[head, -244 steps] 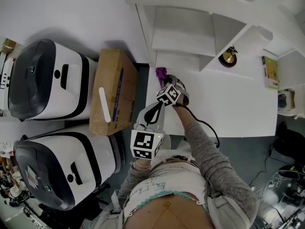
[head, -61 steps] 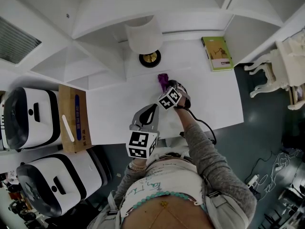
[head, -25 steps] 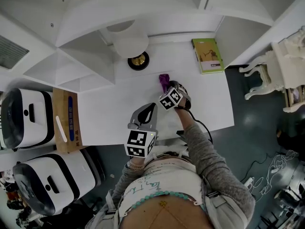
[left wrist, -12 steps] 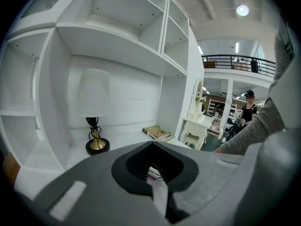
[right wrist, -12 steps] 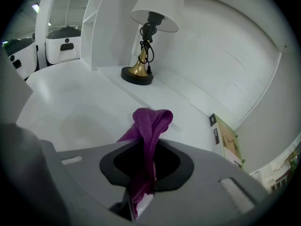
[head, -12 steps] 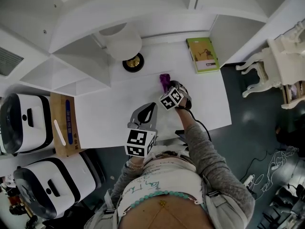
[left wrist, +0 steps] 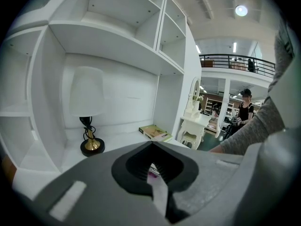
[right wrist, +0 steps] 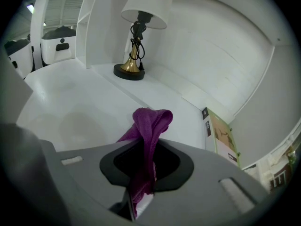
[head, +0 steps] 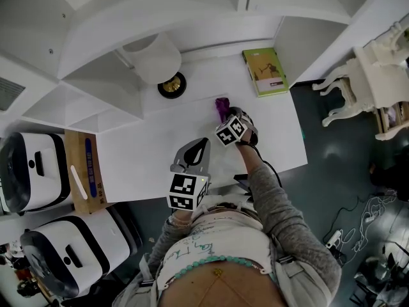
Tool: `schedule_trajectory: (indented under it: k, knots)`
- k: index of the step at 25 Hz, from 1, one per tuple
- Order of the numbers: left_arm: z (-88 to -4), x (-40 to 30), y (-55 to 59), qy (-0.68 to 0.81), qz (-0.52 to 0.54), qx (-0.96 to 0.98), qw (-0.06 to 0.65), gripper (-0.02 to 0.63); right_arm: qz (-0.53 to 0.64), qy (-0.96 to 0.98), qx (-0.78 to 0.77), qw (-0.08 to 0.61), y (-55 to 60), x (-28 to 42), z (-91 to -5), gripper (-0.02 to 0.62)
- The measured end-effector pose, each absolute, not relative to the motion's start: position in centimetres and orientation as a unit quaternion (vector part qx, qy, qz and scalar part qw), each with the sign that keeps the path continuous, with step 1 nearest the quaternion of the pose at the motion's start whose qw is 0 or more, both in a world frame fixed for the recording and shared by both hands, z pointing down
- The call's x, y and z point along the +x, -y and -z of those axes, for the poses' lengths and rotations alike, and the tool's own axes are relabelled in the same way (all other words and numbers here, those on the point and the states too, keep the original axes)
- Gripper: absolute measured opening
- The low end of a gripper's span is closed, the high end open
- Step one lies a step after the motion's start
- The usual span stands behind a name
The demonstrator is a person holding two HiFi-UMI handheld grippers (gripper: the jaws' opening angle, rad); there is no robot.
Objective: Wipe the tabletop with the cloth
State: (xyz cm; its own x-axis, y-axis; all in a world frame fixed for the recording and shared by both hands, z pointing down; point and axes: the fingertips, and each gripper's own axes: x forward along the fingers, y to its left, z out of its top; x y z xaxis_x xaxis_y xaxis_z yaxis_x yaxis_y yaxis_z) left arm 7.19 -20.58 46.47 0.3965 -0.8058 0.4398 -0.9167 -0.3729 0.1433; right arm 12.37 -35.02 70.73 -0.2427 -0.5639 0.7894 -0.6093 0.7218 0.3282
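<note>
Cloth (right wrist: 148,126) clamped in the right gripper (right wrist: 140,187), out over the middle of the tabletop (head: 144,155).
At the left, the left gripper (left wrist: 152,171) hangs idle, jaws together on nothing. The lamp (head: 155,61) stands near the cloth, so a wide sweep could knock its base. The cloth is held as a narrow bunch; it may wipe only a thin stripe or slip free. The book (head: 262,72) on the right could get shoved.

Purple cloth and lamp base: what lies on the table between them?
Only bare white tabletop between the cloth and the lamp base, seen in the right gripper view.
</note>
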Motion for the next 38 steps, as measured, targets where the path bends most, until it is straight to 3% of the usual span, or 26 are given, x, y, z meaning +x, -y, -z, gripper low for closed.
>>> schedule_trajectory:
  k: [38]
  knots:
    - [-46.6, 8.6, 20.9, 0.511, -0.159, 0.825, 0.184, 0.002, -0.052, 0.744, 0.434, 0.505, 37.3, 23.1, -71.0, 0.075]
